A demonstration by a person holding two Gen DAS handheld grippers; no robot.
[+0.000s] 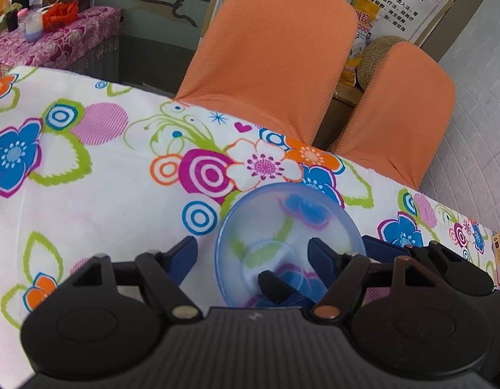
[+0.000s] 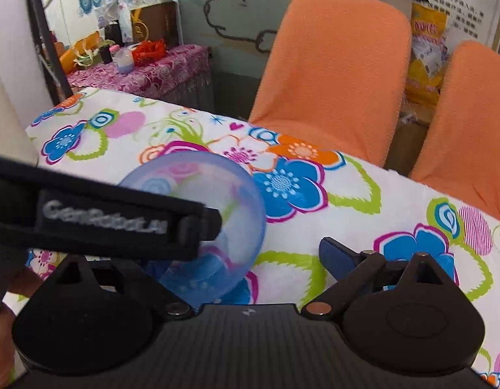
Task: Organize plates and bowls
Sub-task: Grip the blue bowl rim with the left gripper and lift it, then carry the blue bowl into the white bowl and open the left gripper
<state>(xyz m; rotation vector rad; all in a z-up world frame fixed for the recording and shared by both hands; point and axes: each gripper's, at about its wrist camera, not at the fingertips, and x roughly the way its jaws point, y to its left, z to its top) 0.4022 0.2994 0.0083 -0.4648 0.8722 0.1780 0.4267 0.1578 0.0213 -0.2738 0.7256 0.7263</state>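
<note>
Blue translucent bowl (image 1: 290, 243) sits on floral tabletop (image 1: 103, 201), w/ left claw (image 1: 253, 253) spread, one finger inside the rim, prob. to pinch the wall. Right claw (image 2: 237, 253) spread, bowl just left of centre.

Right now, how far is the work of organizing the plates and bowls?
Done: nothing stacked is visible. In hand: the translucent blue bowl sits between the open fingers of the left gripper, tilted, not clearly clamped. The right gripper is open nearby. Left: no plates or other bowls show on the floral tablecloth.

A black strap (image 2: 103, 220) is showing "GenRobot.AI" in grey; a wall poster (image 1: 402, 0) is carrying Chinese print, mostly too small to read.
</note>
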